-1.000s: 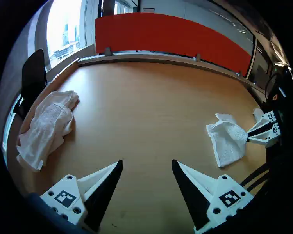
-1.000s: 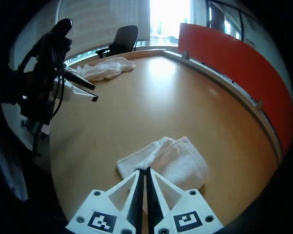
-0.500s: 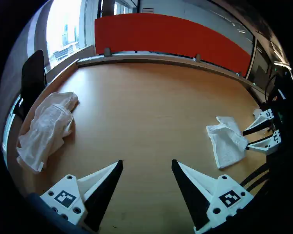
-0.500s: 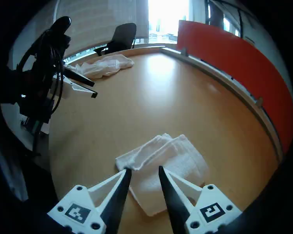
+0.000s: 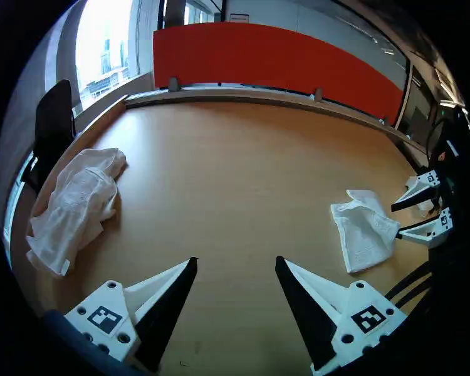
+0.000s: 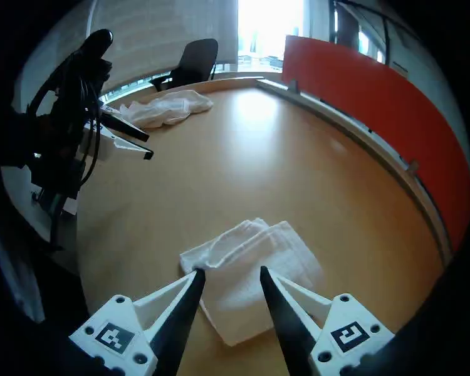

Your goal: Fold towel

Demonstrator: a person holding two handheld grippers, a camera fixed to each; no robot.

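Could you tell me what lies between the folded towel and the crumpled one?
In the left gripper view, bare table runs from the folded towel to the crumpled towel.

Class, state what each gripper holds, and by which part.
Nothing is held: right gripper open at the near edge of the small white folded towel, left gripper open over the wooden table.

Wooden table [image 5: 235, 163], red partition [image 5: 279, 59], black chair [image 5: 50, 125], window [image 5: 103, 47]

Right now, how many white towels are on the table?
2. A folded towel lies just ahead of the open right claw. A rumpled towel lies near the table edge by the black chair. Nothing seems to hide another.
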